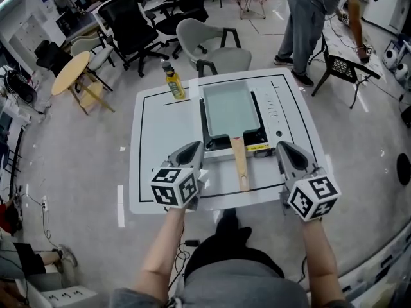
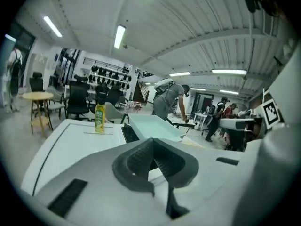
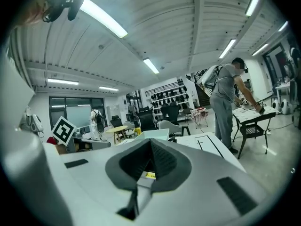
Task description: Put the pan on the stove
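Pale-green rectangular pan (image 1: 230, 109) at centre showing a smooth matt coating, its handle (image 1: 240, 165) looking bare wood, white table (image 1: 160, 127) gleaming smooth.

Bright, even light comes from long ceiling lamps (image 3: 103, 17), which glare as white strips in the upper parts of both gripper views. Shadows on the white table (image 1: 160, 133) are faint. Every view bends at the edges. The gripper views have dark corners and a blurred foreground.
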The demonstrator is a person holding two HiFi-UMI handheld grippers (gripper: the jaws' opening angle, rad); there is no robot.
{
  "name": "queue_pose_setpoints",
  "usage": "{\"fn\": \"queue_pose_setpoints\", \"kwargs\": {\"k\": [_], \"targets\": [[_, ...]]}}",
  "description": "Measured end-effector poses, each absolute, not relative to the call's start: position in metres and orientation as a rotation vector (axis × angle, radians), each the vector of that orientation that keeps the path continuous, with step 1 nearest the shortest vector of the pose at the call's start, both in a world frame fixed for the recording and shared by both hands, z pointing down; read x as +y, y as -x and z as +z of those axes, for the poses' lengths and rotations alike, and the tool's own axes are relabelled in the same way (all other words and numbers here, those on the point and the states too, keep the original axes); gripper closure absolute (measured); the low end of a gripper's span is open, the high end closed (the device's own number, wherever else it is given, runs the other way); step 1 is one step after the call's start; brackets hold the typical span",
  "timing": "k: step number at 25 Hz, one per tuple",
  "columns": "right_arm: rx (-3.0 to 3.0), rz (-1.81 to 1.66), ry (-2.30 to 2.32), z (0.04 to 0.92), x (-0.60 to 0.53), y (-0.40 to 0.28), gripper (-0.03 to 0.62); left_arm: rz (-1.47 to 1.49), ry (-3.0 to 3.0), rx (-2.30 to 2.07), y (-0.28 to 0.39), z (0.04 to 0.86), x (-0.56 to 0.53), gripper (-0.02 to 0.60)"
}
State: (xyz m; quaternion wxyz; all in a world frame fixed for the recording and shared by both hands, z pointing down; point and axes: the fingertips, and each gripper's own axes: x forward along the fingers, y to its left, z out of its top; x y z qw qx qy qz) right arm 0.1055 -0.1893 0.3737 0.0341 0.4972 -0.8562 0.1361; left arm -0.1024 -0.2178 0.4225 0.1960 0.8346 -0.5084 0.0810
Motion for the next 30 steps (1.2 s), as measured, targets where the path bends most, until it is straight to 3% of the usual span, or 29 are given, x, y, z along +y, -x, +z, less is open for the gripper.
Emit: {"fn": "queue_pose_setpoints", "kwargs": {"k": [30], "targets": [[-2.615, 0.389, -1.591, 0.377, -0.208, -0.113, 0.591, 0.277, -2.379, -1.628, 0.120, 0.405, -0.231, 0.575]]}}
